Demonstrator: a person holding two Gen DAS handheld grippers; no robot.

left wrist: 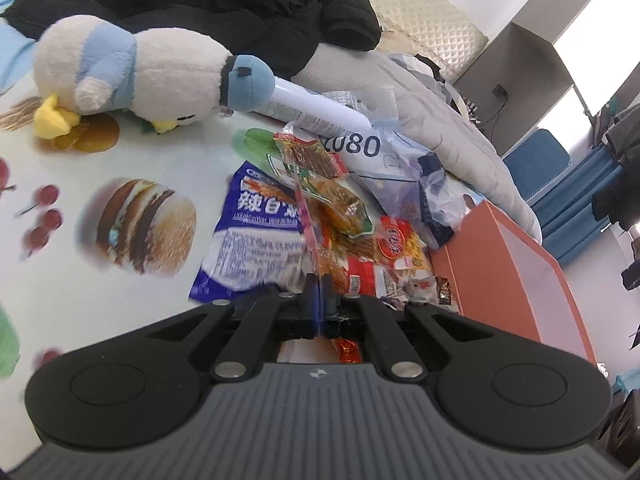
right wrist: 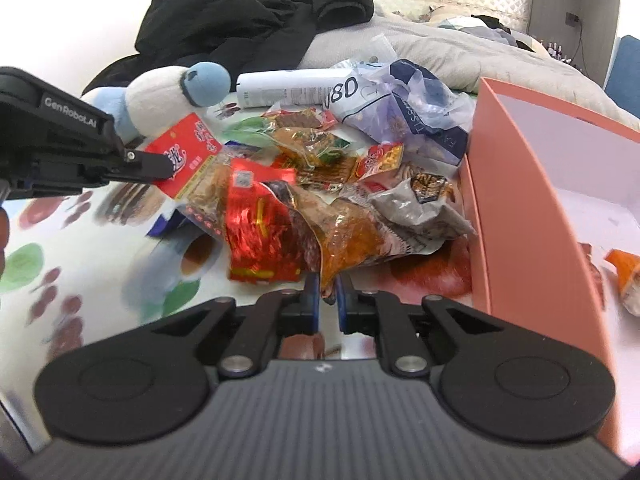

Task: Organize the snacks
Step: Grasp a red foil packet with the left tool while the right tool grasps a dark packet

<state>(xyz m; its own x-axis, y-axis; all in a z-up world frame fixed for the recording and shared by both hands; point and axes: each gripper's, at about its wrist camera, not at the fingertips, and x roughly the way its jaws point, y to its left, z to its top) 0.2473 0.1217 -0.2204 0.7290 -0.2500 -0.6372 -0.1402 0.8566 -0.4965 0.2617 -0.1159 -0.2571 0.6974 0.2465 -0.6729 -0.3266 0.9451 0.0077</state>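
A heap of snack packets (right wrist: pixel 320 160) lies on a tablecloth printed with burgers and cherries (left wrist: pixel 100 160). My left gripper (left wrist: pixel 319 282) is shut on a red packet (right wrist: pixel 188 148), which shows edge-on as a thin pink strip (left wrist: pixel 306 220) in the left wrist view. From the right wrist view the left gripper (right wrist: pixel 166 168) comes in from the left, holding that packet above the heap. My right gripper (right wrist: pixel 328 294) is shut on the corner of a crinkled amber packet (right wrist: pixel 348 236). A salmon-coloured open box (right wrist: pixel 516 184) stands just right of the heap.
A white and blue plush toy (left wrist: pixel 132 68), a black jacket (left wrist: pixel 200 4) and a white tube (left wrist: pixel 316 110) lie behind the heap. A plastic bag (right wrist: pixel 412 108) sits at its far side. An orange packet (right wrist: pixel 628 276) lies inside the box. A blue-and-white packet (left wrist: pixel 256 236) lies at the heap's left edge.
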